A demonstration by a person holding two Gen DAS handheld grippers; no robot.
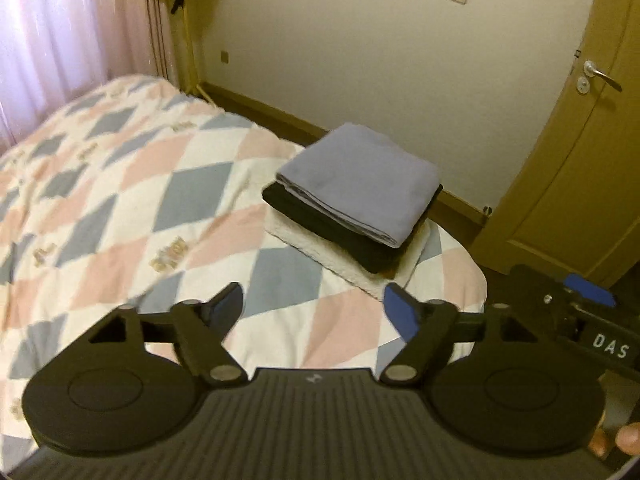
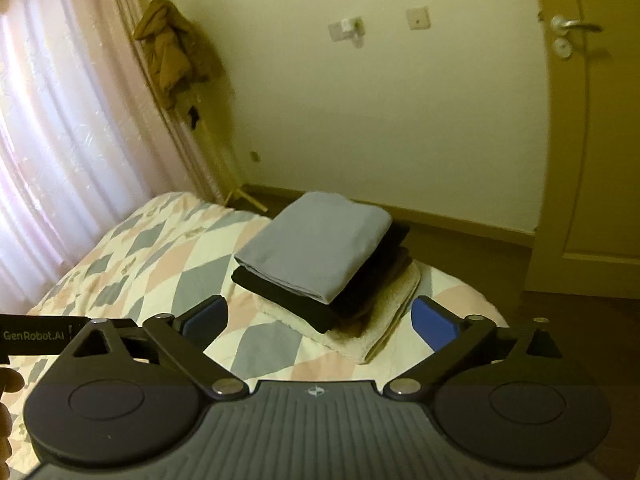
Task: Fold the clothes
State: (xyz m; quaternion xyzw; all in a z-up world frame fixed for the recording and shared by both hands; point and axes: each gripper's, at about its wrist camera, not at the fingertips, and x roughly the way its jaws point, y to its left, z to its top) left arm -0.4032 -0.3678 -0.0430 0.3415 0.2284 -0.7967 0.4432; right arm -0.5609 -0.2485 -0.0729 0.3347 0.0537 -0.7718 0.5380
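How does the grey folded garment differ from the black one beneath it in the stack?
The grey garment is pale and lies on top, fully exposed; the black garment is dark, mostly covered, showing only its edges. Both are folded flat on the cream towel.

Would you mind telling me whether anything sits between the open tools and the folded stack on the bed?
Nothing visible does: only bare patterned bedspread lies between the right tool, the left tool and the folded stack.

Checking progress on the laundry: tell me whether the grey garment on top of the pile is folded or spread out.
Folded. The grey garment lies as a neat rectangle with layered edges along its near side, atop the black garment.
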